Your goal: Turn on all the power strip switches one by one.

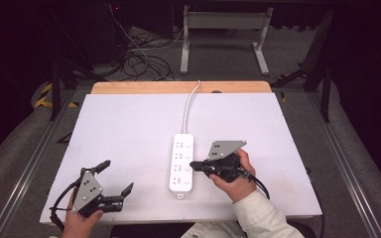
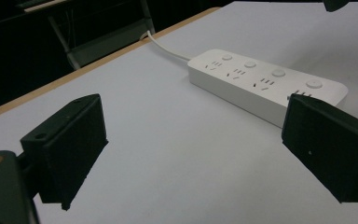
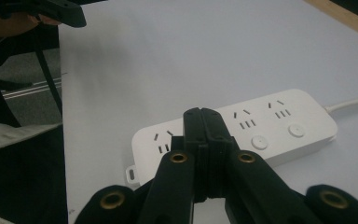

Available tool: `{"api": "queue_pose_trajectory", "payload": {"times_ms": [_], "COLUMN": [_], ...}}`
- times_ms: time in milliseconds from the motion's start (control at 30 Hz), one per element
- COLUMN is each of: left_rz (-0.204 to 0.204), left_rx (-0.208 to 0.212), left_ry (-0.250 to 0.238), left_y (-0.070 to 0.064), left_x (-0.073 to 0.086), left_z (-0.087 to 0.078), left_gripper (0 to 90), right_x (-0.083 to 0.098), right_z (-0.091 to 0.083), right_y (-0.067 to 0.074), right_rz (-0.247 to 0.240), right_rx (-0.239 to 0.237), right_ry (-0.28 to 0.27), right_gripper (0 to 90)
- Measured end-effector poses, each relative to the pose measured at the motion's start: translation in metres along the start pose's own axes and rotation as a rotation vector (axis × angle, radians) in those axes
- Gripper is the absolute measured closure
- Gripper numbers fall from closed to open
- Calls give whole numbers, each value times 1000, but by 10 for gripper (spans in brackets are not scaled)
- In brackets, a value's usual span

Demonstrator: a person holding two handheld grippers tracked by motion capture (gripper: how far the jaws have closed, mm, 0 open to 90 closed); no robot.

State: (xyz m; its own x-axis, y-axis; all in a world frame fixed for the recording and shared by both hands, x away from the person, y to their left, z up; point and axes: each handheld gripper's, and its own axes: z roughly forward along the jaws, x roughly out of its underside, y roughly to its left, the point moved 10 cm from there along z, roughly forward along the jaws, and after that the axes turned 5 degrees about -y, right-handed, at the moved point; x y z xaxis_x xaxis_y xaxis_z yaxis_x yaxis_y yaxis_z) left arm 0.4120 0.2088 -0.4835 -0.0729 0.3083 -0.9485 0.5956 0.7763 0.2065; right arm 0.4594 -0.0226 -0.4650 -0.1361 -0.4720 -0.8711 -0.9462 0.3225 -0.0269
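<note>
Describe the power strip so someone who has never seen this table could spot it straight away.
Start at the white table with the wooden strip along its far edge. Just right of the table's centre lies a white power strip, lengthwise toward the person, its white cable running off the far edge. It has four socket groups, each with a round button, and the shut right hand-held gripper points at its side.

My white table (image 1: pixel 129 129) is evenly and brightly lit from above, while the far floor and both sides sink into near black. My jaws cast only faint, soft shadows. Both gripper views look slightly soft, and my nearest jaw parts blur.
</note>
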Motion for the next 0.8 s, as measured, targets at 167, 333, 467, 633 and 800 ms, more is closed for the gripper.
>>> {"api": "queue_pose_trajectory", "payload": {"times_ms": [167, 333, 467, 633, 800], "left_rz": [0, -5, -8, -5, -5], "left_rx": [3, 4, 3, 1, 1], "left_ry": [2, 3, 4, 6, 7], "left_y": [1, 1, 1, 1, 2], "left_x": [0, 0, 0, 1, 1], "left_z": [0, 0, 0, 0, 0], "left_gripper": [71, 71, 71, 71, 71], "right_x": [3, 6, 7, 13, 25], "right_z": [9, 17, 23, 29, 38], "right_y": [0, -2, 4, 5, 8], "right_rz": [10, -19, -37, -20, -17], "right_rx": [-17, 33, 33, 6, -25], "right_ry": [23, 56, 77, 100, 171], "right_gripper": [900, 900, 900, 900, 900]}}
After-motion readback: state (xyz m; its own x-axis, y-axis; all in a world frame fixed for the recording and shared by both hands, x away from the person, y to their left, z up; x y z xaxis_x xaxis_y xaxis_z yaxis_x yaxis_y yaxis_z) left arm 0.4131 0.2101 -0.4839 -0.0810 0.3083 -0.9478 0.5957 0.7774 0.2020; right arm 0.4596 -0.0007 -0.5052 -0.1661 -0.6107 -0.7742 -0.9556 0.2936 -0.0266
